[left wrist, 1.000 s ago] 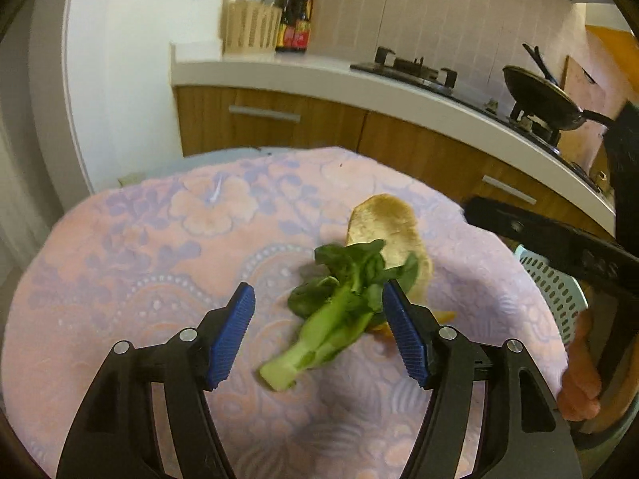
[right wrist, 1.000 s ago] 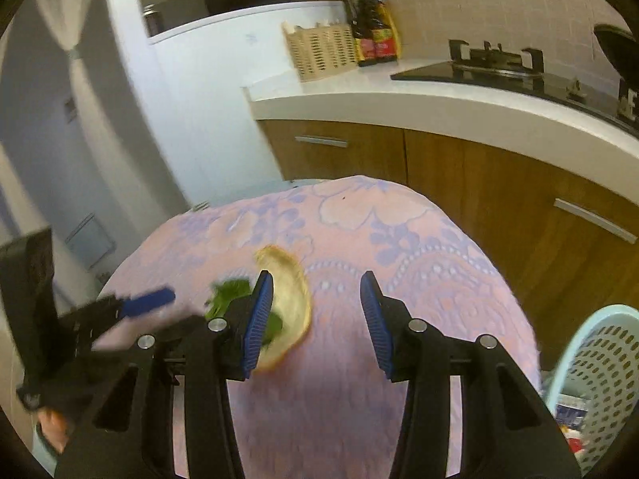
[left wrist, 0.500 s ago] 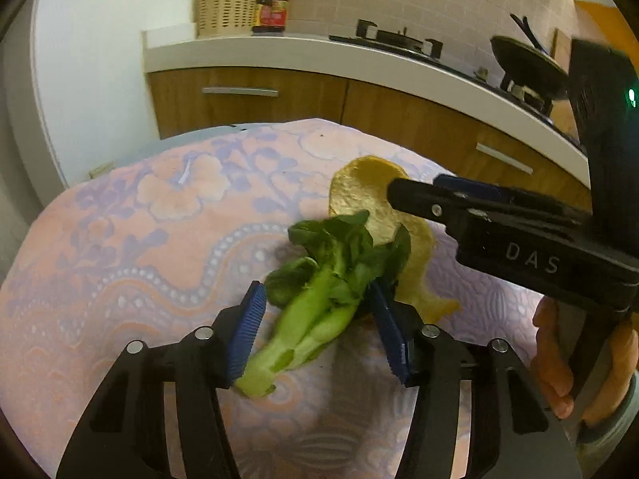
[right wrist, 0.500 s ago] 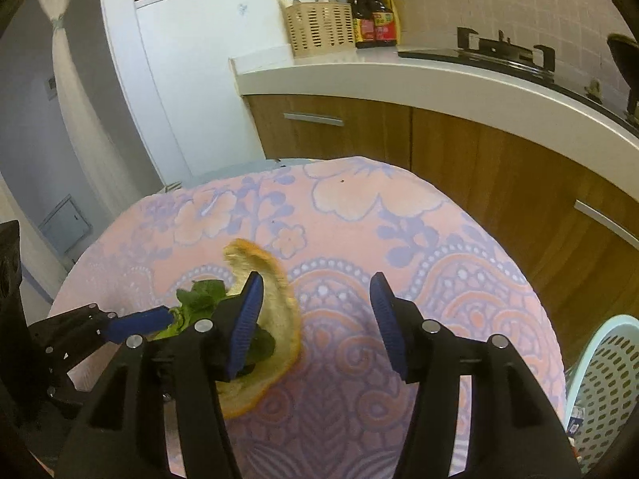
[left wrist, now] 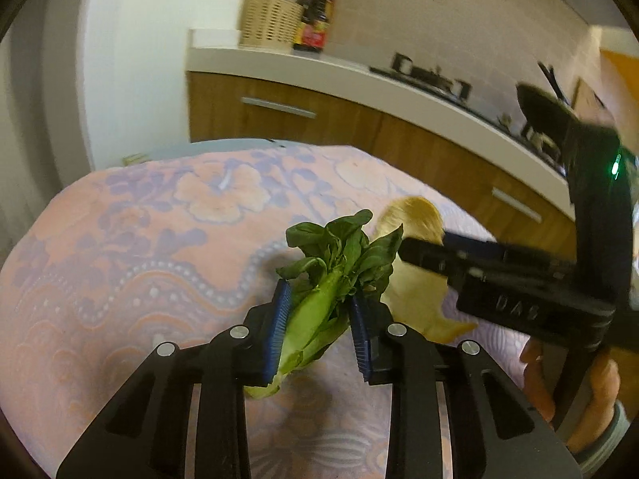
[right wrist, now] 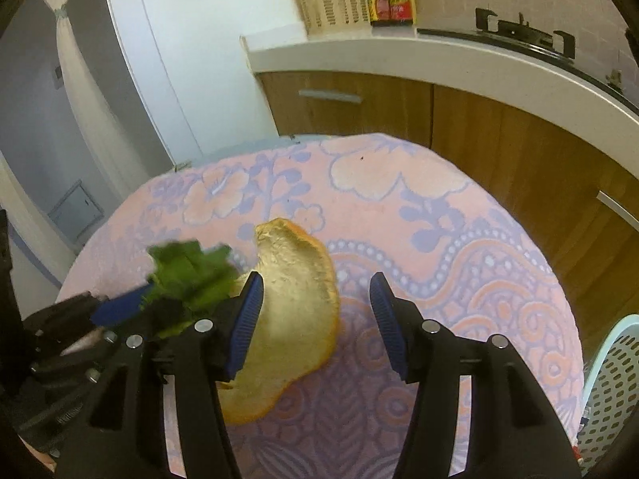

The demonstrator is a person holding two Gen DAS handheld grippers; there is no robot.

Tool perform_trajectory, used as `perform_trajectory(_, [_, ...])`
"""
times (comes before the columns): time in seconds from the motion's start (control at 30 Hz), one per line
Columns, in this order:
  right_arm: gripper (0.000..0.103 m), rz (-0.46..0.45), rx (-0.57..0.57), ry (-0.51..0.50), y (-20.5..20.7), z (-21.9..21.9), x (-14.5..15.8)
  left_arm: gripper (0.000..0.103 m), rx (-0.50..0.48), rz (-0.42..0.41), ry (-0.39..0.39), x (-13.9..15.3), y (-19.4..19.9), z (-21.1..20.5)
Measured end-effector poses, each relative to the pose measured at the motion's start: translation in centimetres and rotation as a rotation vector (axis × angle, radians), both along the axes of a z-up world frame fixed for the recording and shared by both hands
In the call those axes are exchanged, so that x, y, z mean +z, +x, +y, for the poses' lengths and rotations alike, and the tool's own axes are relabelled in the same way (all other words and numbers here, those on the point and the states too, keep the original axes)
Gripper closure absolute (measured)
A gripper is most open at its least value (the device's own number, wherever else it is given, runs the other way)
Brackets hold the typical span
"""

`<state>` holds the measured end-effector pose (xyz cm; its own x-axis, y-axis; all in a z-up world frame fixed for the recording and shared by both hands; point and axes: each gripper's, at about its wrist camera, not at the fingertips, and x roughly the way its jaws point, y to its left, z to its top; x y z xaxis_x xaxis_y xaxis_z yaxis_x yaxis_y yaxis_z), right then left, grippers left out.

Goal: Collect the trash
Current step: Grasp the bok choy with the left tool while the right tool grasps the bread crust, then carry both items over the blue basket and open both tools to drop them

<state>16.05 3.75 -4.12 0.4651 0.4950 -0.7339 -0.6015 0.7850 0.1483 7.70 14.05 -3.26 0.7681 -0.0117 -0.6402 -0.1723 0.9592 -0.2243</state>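
Observation:
My left gripper (left wrist: 317,315) is shut on a green leafy vegetable (left wrist: 323,291), stalk between the blue pads, leaves pointing up and away. It looks lifted a little off the pink patterned tablecloth (left wrist: 139,247). A large yellow fruit peel (right wrist: 295,311) lies on the cloth, also in the left wrist view (left wrist: 419,291). My right gripper (right wrist: 315,319) is open, its jaws on either side of the peel's upper part, just above it. The vegetable (right wrist: 191,275) and the left gripper (right wrist: 116,311) show blurred at the left of the right wrist view.
A pale perforated plastic basket (right wrist: 611,391) stands beyond the table's right edge. A kitchen counter (right wrist: 439,56) with wooden cabinets, a stove (right wrist: 519,36), a wicker basket (right wrist: 335,4) and sauce bottles runs behind the table.
My left gripper has closed on the vegetable and lifted it slightly. My right gripper has come down closer over the yellow peel, still open.

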Motion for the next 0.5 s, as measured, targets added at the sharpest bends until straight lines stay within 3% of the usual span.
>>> perform_trajectory(0.03, [0.054,0.008,0.005,-0.01,0.0,0.2,-0.2,0.076,0.01,-0.007,-0.007,0.1,-0.1,0.2])
perform_trajectory(0.07, [0.069,0.018,0.016,-0.022,0.1,0.4,-0.4,0.076,0.021,-0.015,-0.016,0.2,-0.3,0.5])
perform_trajectory(0.2, [0.095,-0.006,0.038,-0.022,-0.7,0.4,-0.2,0.076,0.046,-0.037,-0.033,0.4,-0.6,0.8])
perform_trajectory(0.4, [0.1,-0.118,0.016,0.047,-2.8,-1.2,1.6,0.076,0.057,-0.086,-0.037,1.0,-1.5,0.8])
perform_trajectory(0.5, [0.099,-0.117,-0.007,0.101,-3.3,-2.8,2.2,0.076,0.03,-0.106,-0.04,1.4,-1.8,0.1])
